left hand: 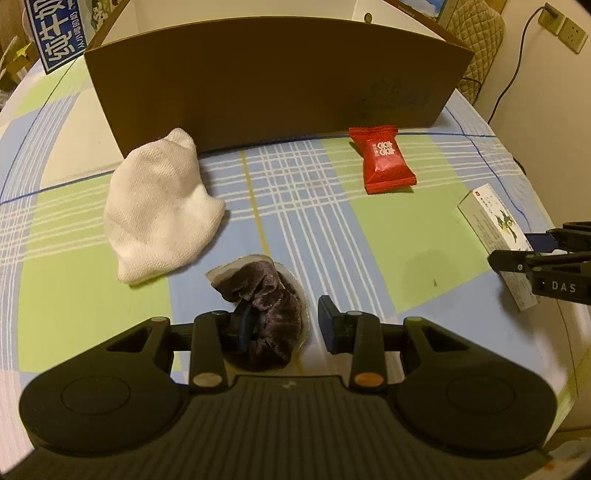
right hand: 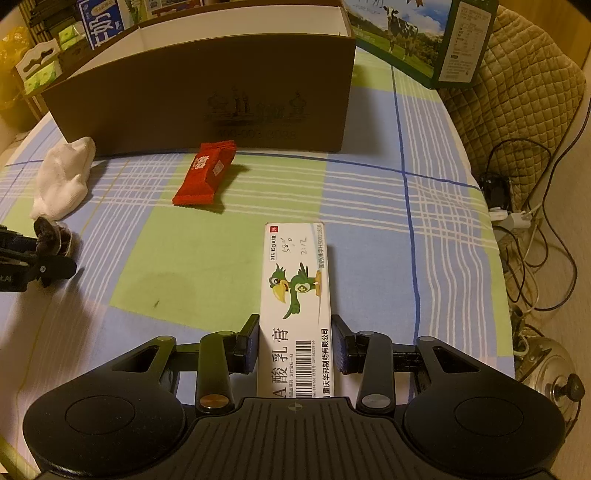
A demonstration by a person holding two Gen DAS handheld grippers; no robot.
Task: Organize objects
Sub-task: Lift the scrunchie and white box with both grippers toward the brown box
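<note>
My left gripper [left hand: 286, 326] is open around a dark purple velvet scrunchie [left hand: 269, 314] on the checked cloth; the left pad touches it, the right pad stands apart. My right gripper [right hand: 295, 345] straddles a white ointment box with a green parrot [right hand: 297, 291]; its pads sit at the box's sides, the right one with a small gap. The box also shows in the left wrist view [left hand: 496, 236]. A white sock [left hand: 159, 210] and a red snack packet [left hand: 384, 158] lie before a brown cardboard box [left hand: 273, 74].
Milk cartons [right hand: 417, 33] stand behind the cardboard box. A quilted chair [right hand: 524, 92], cables [right hand: 524, 221] and a metal kettle lid [right hand: 554, 373] are off the table's right edge. The left gripper shows at the left of the right wrist view [right hand: 37, 258].
</note>
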